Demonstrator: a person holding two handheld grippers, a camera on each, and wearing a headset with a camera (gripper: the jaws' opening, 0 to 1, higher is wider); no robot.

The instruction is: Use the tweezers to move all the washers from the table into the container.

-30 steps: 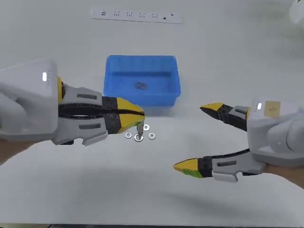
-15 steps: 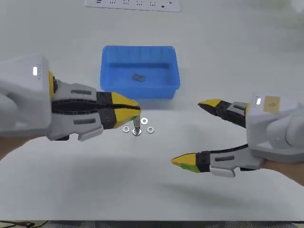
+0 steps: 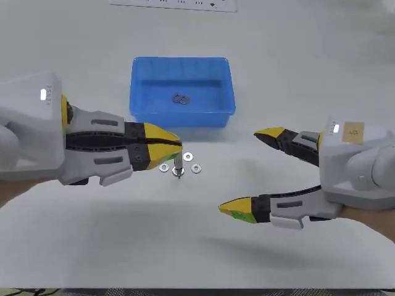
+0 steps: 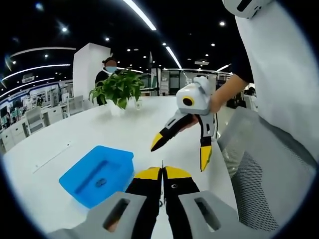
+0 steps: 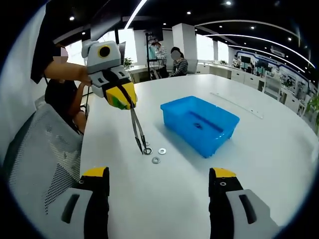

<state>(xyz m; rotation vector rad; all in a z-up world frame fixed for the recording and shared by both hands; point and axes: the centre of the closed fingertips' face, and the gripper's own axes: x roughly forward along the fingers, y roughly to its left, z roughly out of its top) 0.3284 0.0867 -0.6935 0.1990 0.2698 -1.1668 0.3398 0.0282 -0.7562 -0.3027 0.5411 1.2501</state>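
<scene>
Clamping the tweezers (image 3: 178,164) between yellow-tipped jaws, the left tongs (image 3: 178,148) reached in from the left of the head view, jaws pressed together on the tool's upper end. The tweezers hung almost upright, with their tips down at one washer (image 3: 178,174) on the white surface (image 3: 123,246). Whether the tips actually gripped it could not be told. Three more loose washers (image 3: 196,168) lay close around that spot, one to the left, one to the right and one just beyond.

The blue container (image 3: 180,117) sat on the surface just past the group, apart from it. A couple of washers rested together near the middle of its floor. A white power strip (image 3: 179,4) lay well beyond the container at the far edge of the view.

The right tongs (image 3: 239,171) hovered over the surface to the right of the washers, jaws spread wide apart and holding nothing.

In the right gripper view the tweezers (image 5: 137,130) slanted down from the left tongs (image 5: 122,98) to the ringed washer (image 5: 147,150), with the container (image 5: 207,137) to the right of them. In the left gripper view the shut jaws pointed toward the right tongs (image 4: 180,157), and a potted plant (image 4: 117,88) stood at the far end of the surface.
</scene>
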